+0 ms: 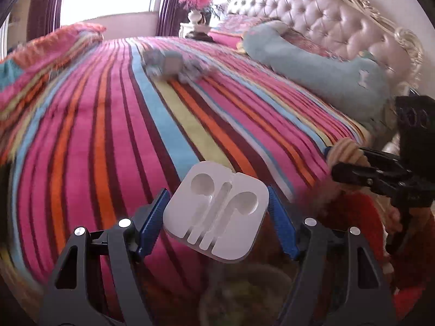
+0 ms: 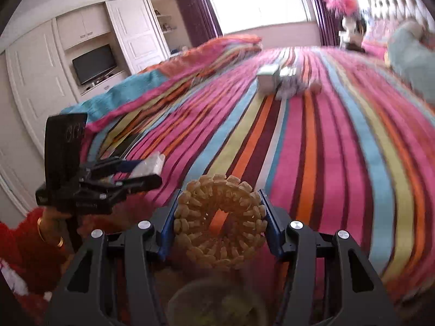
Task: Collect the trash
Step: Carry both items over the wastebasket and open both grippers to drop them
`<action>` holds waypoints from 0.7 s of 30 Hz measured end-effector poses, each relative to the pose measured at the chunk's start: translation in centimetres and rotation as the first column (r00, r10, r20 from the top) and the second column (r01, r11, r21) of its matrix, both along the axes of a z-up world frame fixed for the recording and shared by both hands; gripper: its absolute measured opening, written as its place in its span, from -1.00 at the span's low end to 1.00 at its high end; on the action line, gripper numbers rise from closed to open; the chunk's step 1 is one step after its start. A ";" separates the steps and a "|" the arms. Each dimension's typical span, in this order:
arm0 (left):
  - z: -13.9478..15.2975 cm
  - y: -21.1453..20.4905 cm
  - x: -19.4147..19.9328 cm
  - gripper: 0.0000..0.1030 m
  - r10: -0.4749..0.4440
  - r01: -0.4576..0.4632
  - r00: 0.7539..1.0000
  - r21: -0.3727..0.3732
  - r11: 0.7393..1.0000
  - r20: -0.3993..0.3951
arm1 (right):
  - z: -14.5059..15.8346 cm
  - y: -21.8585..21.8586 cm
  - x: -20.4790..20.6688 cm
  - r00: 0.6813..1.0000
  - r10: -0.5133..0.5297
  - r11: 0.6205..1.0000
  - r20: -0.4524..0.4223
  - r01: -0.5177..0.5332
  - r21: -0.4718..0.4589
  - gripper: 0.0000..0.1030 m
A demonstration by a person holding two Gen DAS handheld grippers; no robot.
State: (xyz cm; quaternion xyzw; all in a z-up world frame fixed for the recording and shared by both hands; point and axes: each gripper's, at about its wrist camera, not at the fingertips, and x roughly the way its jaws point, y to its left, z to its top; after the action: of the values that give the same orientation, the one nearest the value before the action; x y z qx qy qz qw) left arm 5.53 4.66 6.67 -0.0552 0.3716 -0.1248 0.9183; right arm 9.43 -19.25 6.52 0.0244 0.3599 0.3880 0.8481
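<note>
My left gripper is shut on a white plastic earphone tray, its blue pads pressing both sides, above the striped bedspread. The right wrist view shows that gripper at the left with the tray in it. My right gripper is shut on a tan woven ring, held upright over the bed's near edge. In the left wrist view it appears at the right with the ring. More litter, a small carton and crumpled wrappers, lies far up the bed.
A blurred round container sits just below both grippers. A long pale blue pillow lies by the tufted headboard. A folded blanket is heaped at the far left. A red sleeve holds the left gripper.
</note>
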 end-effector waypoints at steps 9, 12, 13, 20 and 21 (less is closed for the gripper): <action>-13.6 -6.2 -8.4 0.36 0.023 -0.007 0.944 0.048 0.999 -0.330 | -12.1 0.7 -6.1 0.950 -0.068 0.983 -0.305 0.012 -0.182 0.01; -16.4 -6.9 -8.2 0.36 0.034 -0.006 0.912 0.070 0.998 -0.409 | -15.7 1.6 -6.9 0.931 -0.104 0.963 -0.349 0.007 -0.268 0.01; -17.2 -7.1 -8.1 0.36 0.029 0.001 0.899 0.066 0.998 -0.437 | -16.2 1.9 -6.9 0.926 -0.106 0.961 -0.363 0.002 -0.276 0.01; -17.8 -6.9 -7.7 0.36 0.020 0.007 0.894 0.057 0.998 -0.448 | -17.4 3.1 -6.7 0.919 -0.112 0.950 -0.377 -0.012 -0.312 0.01; -17.9 -7.0 -7.6 0.36 0.017 0.011 0.893 0.059 0.998 -0.449 | -17.6 2.9 -6.8 0.918 -0.114 0.950 -0.379 -0.011 -0.312 0.01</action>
State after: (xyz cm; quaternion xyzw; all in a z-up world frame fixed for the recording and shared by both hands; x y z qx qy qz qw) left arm -2.08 -2.37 -11.22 -0.0557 0.5771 -0.0960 0.8091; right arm 2.59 -16.31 -11.07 -0.0213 0.5777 0.2914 0.7622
